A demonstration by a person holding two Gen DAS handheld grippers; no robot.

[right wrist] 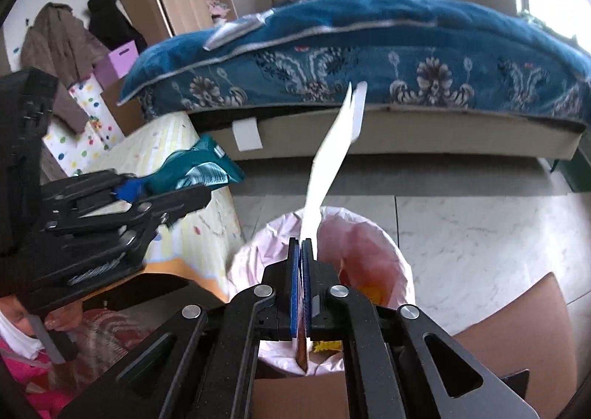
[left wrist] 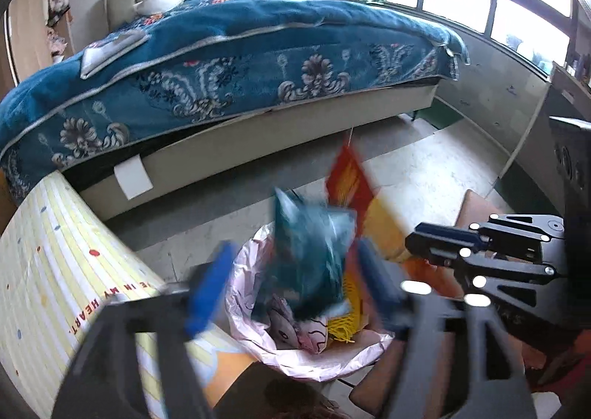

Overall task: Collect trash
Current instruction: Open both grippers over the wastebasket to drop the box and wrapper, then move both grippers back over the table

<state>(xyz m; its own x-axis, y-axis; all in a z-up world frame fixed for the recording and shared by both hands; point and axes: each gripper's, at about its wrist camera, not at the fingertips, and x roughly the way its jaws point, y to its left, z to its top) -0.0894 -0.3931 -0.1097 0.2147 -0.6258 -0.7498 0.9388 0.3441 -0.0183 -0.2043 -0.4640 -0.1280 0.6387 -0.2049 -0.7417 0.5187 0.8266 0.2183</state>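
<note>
A bin lined with a pink bag [left wrist: 314, 363] [right wrist: 369, 234] stands on the floor beside the bed. My left gripper [left wrist: 295, 286] is open, its blue pads wide apart, and a teal snack wrapper [left wrist: 310, 253] is blurred between them just above the bin; it also shows in the right wrist view [right wrist: 195, 169] at the left gripper's tips [right wrist: 162, 193]. My right gripper [right wrist: 301, 253] is shut on a red and yellow wrapper [left wrist: 351, 179], seen edge-on as a white strip [right wrist: 328, 160], held over the bin. Yellow mesh [left wrist: 341, 330] and crumpled paper lie inside the bin.
A bed with a blue floral blanket [left wrist: 240, 61] fills the background. A striped yellow mat [left wrist: 62, 271] lies to the left of the bin. A brown cardboard sheet [right wrist: 517, 326] lies at the right. A dark cabinet [left wrist: 569, 168] stands far right.
</note>
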